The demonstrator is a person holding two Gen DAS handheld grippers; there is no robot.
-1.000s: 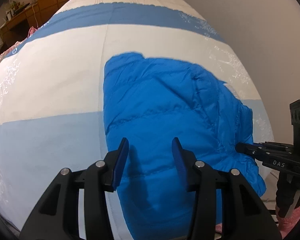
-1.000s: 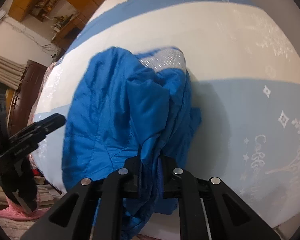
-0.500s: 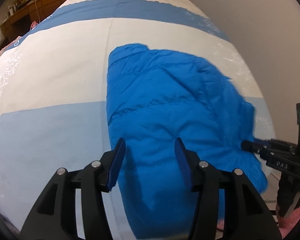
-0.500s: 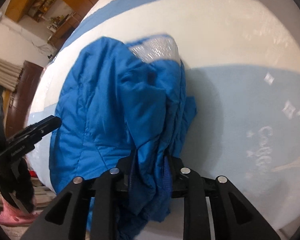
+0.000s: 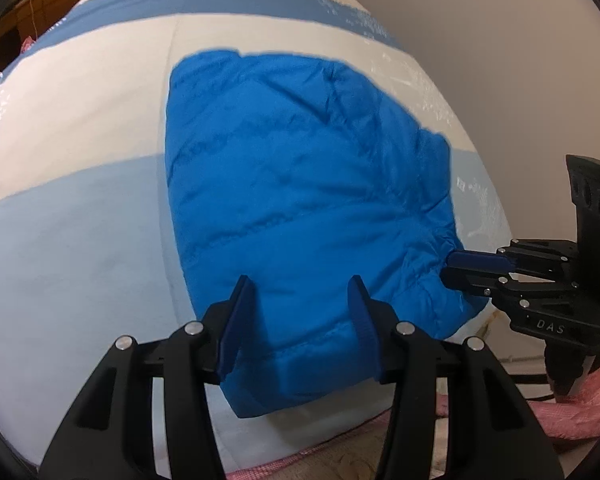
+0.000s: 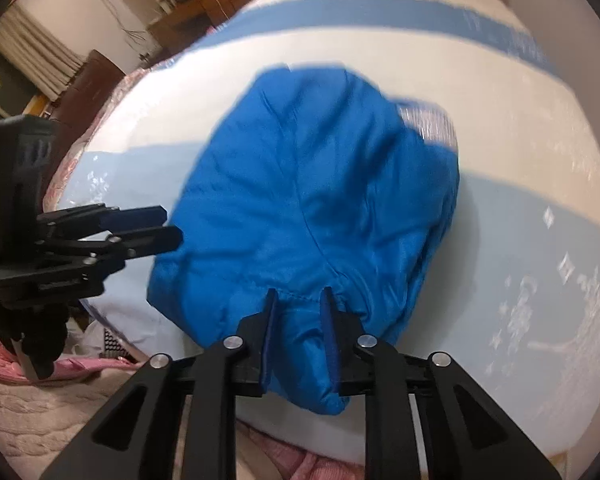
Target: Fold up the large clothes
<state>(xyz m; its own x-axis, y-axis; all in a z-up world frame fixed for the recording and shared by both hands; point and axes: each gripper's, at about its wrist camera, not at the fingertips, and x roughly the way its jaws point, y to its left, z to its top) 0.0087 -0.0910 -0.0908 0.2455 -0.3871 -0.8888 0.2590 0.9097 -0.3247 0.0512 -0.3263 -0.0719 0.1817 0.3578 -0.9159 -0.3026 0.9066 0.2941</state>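
A bright blue puffer jacket point(image 5: 308, 200) lies bunched on a bed point(image 5: 80, 240) covered in white, pale-blue and darker blue bands, its lower hem hanging over the near edge of the mattress at the bottom of both frames.

In the left wrist view the left gripper point(image 5: 300, 324) stands wide, its blue pads either side of the jacket's hem but gripping nothing. At the right of that frame the right gripper point(image 5: 452, 268) meets the jacket's lower right corner.

The right wrist view shows the right gripper point(image 6: 298, 332) narrowed around a fold of the hem, fabric filling the gap between its pads. Only this view shows a silvery lining patch point(image 6: 428, 120) at the jacket's upper right, and the left gripper point(image 6: 168, 226) parted at the jacket's left edge.

Bare bed lies left of the jacket in the left wrist view and right of it in the right wrist view; a plain wall point(image 5: 500, 60) borders the bed at upper right.
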